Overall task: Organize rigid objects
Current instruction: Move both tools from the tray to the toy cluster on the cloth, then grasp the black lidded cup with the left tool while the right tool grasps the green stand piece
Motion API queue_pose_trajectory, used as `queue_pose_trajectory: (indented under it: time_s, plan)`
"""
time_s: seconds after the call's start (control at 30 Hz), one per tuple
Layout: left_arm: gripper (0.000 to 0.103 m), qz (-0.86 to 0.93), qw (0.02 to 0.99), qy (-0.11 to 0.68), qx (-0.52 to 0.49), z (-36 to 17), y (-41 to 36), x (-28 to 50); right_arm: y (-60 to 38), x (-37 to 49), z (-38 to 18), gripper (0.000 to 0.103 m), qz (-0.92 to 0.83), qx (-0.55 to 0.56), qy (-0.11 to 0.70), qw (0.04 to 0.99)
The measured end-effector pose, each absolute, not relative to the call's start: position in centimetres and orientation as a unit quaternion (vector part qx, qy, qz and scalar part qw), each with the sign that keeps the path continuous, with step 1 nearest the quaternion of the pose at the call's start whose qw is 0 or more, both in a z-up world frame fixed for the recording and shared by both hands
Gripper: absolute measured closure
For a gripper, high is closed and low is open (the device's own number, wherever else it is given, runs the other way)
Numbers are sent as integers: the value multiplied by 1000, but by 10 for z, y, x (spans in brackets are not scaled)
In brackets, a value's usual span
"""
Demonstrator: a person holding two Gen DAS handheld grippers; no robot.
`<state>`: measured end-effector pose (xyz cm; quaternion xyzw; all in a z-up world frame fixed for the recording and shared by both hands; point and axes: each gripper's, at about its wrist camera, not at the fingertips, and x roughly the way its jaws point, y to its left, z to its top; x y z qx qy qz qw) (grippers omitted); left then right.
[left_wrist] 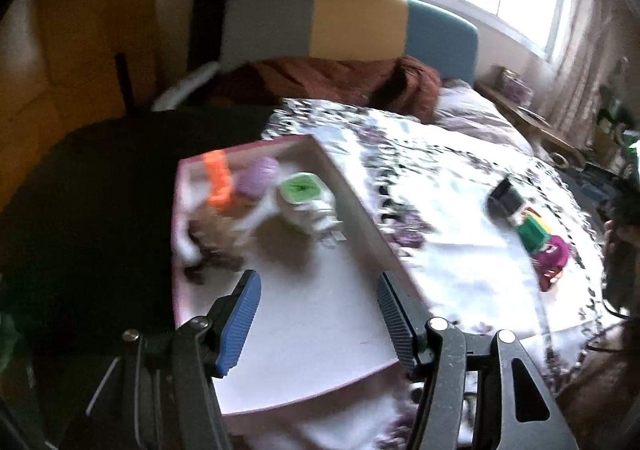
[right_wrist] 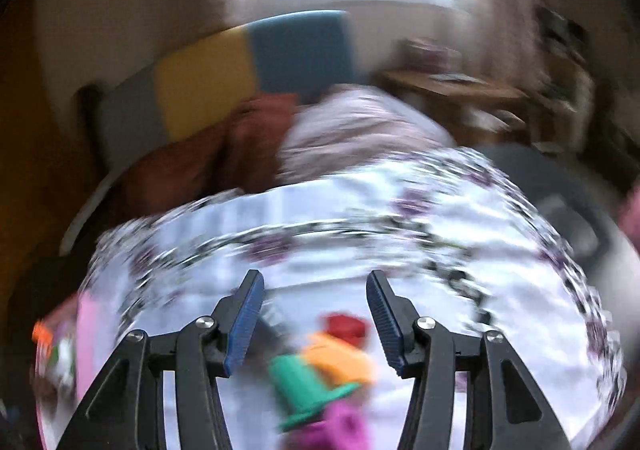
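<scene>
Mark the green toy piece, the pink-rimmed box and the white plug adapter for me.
green toy piece [right_wrist: 298, 380], right wrist view, on its tube body.
pink-rimmed box [left_wrist: 352, 206], left wrist view, on its right wall.
white plug adapter [left_wrist: 306, 198], left wrist view, on its green-labelled top.

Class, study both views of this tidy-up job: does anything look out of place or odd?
Yes. A cluster of small plastic toys lies loose on the patterned bedspread, outside the pink-edged tray where a green-topped white plug and other bits already sit. Both views are blurred, so finer damage cannot be judged.
</scene>
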<state>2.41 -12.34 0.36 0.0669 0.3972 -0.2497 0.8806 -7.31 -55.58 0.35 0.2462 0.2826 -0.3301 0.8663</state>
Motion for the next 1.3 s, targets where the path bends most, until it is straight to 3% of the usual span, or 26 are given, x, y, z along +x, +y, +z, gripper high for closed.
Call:
queue_pose_trajectory:
  time_s: [0.23,0.5,0.7,0.97,1.07,1.3]
  plan:
    - [42,-319,851,408,88,5,-192,19,-587,-84,-19,49,-331,348,292,827]
    - [42,-391,773,498,45,-17,-289,43,-581,-85,-19,49,-325,350,297,827]
    - [34,-395,755,523,34,-26,-354,60,-590,-91,-23,49,-327,381,294,813]
    - [34,-380,732,565,-13,-48,-426,87,-596,-95,-27,49,-316,408,287,807]
    - [28,-362,738,570,-12,-57,-446,95,-597,-94,-30,49,-307,419,290,804]
    - [29,-339,743,577,-1,-77,-474,106,-598,-94,-32,49,-296,431,286,803]
